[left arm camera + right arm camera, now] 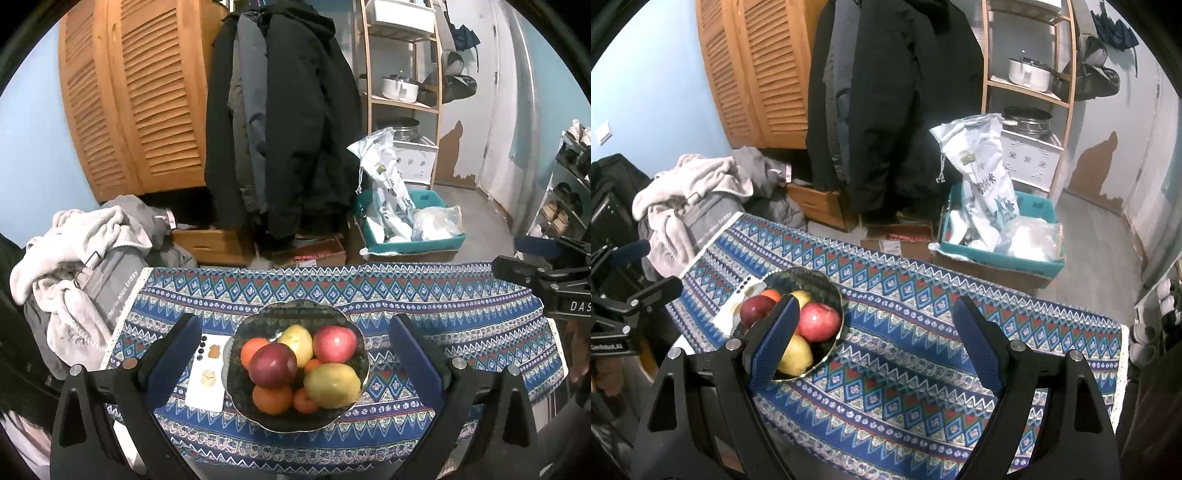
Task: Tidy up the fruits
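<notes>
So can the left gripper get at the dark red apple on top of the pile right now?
Probably yes. The left gripper is open and hangs over the bowl, and the dark red apple sits on top of the pile with nothing covering it.

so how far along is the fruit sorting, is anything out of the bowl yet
Nothing looks done or in hand: all the fruit still sits piled in the bowl, including the dark red apple on top. The left gripper and the right gripper are both open and empty above the tablecloth. All the sorting is left.

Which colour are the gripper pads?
Dark blue pads, clearest in the left wrist view.
</notes>
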